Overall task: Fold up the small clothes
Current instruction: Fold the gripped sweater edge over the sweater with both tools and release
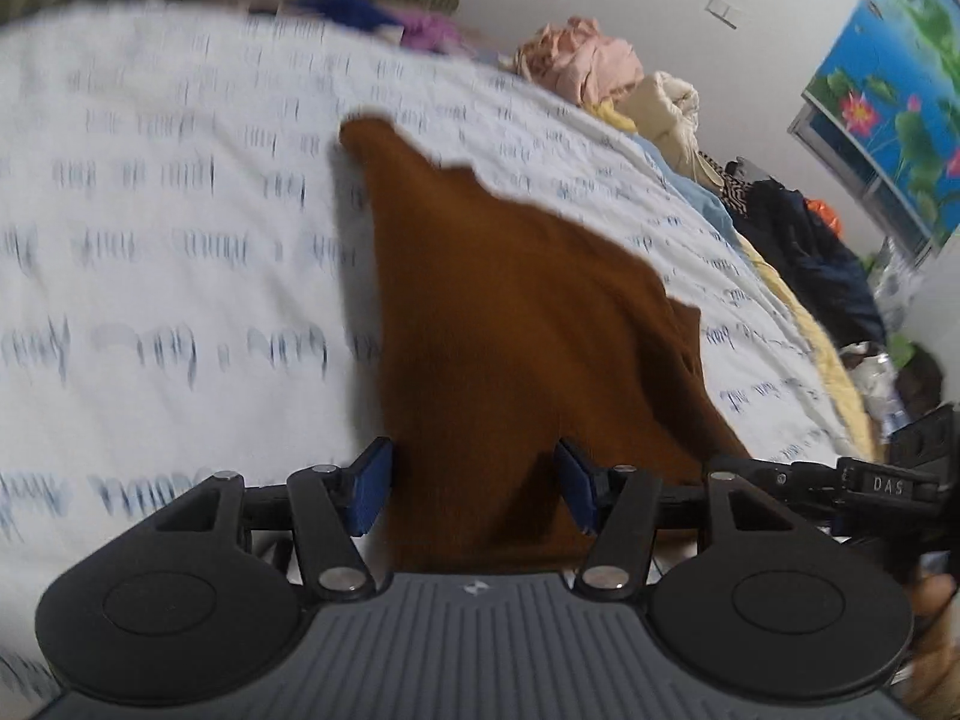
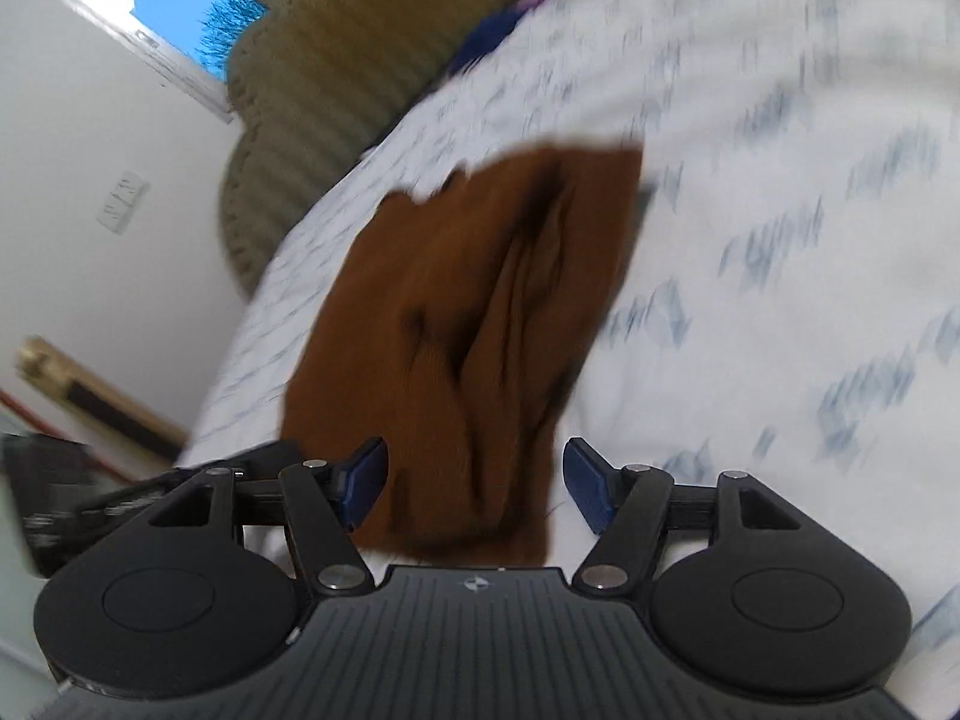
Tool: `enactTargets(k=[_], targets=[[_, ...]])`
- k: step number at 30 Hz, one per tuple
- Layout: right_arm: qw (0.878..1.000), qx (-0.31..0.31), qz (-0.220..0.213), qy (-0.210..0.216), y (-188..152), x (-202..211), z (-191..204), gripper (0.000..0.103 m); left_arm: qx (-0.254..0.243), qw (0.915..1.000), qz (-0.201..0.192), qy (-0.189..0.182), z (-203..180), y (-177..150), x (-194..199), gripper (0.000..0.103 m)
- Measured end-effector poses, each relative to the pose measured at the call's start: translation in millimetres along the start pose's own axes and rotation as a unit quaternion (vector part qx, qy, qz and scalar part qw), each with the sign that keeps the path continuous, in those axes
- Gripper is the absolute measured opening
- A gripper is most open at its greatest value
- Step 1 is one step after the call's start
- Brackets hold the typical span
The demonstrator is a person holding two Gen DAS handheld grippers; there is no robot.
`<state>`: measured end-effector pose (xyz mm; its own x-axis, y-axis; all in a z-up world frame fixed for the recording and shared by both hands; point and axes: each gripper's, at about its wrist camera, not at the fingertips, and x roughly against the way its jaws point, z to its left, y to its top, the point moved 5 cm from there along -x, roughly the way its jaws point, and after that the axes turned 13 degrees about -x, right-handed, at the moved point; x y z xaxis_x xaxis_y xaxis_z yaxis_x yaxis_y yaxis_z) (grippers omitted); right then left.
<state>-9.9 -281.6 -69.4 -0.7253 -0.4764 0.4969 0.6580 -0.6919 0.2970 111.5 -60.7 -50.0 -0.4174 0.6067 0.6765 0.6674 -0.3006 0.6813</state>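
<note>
Rust-brown knit cloth (image 1: 516, 312): one small garment, lying on the bed (image 1: 168, 228) over a white sheet printed with grey script, creased along its length in the right wrist view. Left gripper (image 1: 471, 489): jaws spread, the near edge of the cloth between the blue pads, no pad seen pressing it. Right gripper (image 2: 474, 486): jaws spread likewise, the near end of the cloth between them, apart from both pads. Step in hand, as judged: the cloth lies loose between folds. To do it well: smooth the long creases first, take the two near corners evenly, carry them level to the far edge, then let go together. Pile of other clothes (image 1: 576, 60) at the bed's far side; keep clear.
</note>
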Motion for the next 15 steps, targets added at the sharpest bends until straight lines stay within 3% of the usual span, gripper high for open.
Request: enactTargets(k=[1,2,3,6,11,14,15], targets=[[1.0,-0.003,0.007,0.014,-3.8,-1.8,-0.4,0.058,0.007,0.9999,0.002,-0.009,0.4,-4.1,-2.5,0.051],[1.0,-0.007,0.01,0.021,-5.9,-2.8,-1.0,0.049,0.011,0.9998,0.005,-0.016,0.0,-7.4,-4.4,0.034],[1.0,-0.014,0.014,0.02,-5.6,-6.4,-3.3,0.026,0.015,0.9997,0.008,-0.016,-0.6,-9.5,-5.7,0.027],[0.999,-0.019,0.023,0.021,-5.0,-11.9,-4.8,0.022,0.016,0.9999,0.003,-0.004,-4.9,-9.6,-3.3,0.016],[0.999,0.04,-0.025,0.013,-1.1,21.1,22.6,0.021,0.019,0.9996,-0.013,-0.016,-21.4,-10.1,13.3,0.014],[0.996,0.074,-0.023,-0.038,-0.8,17.5,22.7,0.023,-0.009,0.9995,-0.005,0.029,-30.5,-15.8,7.5,0.014],[0.996,0.074,-0.015,-0.054,-3.3,12.0,19.4,0.028,-0.017,0.9987,-0.006,0.047,-33.3,-17.2,7.0,0.016]])
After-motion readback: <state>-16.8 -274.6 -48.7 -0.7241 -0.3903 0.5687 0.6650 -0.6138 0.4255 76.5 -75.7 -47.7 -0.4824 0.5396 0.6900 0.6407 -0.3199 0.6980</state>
